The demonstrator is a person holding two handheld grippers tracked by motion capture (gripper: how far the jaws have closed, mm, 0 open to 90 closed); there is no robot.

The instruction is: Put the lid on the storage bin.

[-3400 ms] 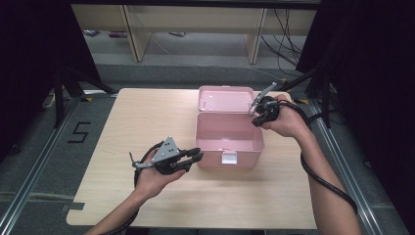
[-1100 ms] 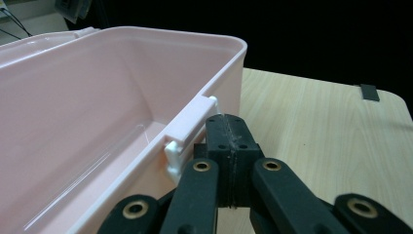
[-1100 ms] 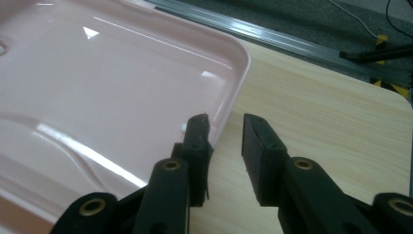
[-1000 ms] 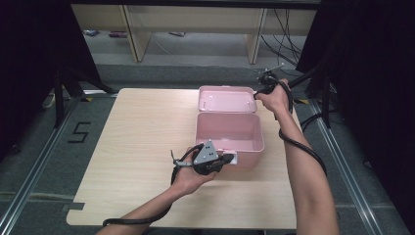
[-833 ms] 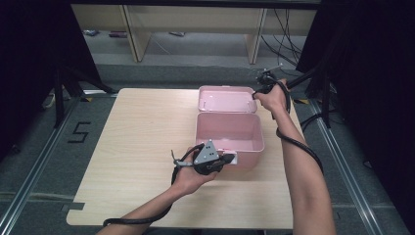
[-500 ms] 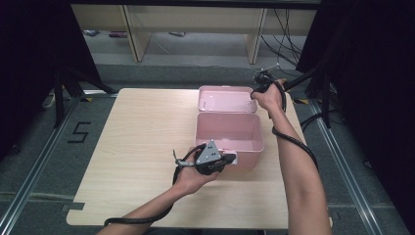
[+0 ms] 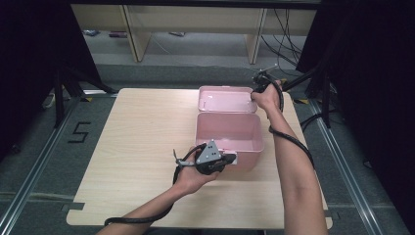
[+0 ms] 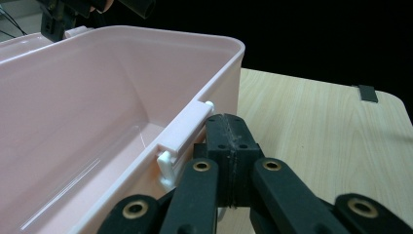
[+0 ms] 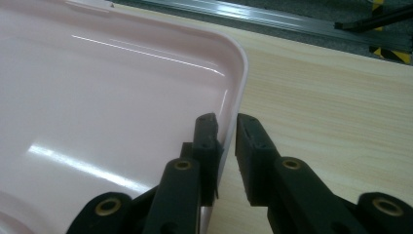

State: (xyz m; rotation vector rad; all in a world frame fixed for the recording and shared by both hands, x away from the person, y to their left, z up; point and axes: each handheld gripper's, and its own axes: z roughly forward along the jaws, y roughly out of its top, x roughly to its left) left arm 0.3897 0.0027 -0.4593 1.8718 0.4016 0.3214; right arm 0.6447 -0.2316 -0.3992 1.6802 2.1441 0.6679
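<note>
An open pink box [image 7: 250, 157] stands on the wooden table, its lid [image 7: 222, 100] folded back flat behind it. My left gripper [image 7: 230, 159] is shut, its tips [image 8: 228, 124] against the box's front wall just right of the white latch [image 8: 182, 131]. Nothing shows between its jaws. My right gripper [image 7: 257, 87] is at the lid's far right corner. In the right gripper view its jaws [image 9: 226, 122] straddle the lid's rim [image 9: 241, 73] and have just been closing. The inner pad lies by the rim; a gap remains at the outer pad.
The table [image 7: 137, 147] ends close to the right of the lid, with a metal rail [image 9: 272, 17] and dark floor beyond. Cables trail from both grippers across the table. Shelving stands beyond the far edge.
The left gripper has come from the open table to the box's front latch. The right hand has gone from the box's right side to the lid's far corner and sunk a little.
</note>
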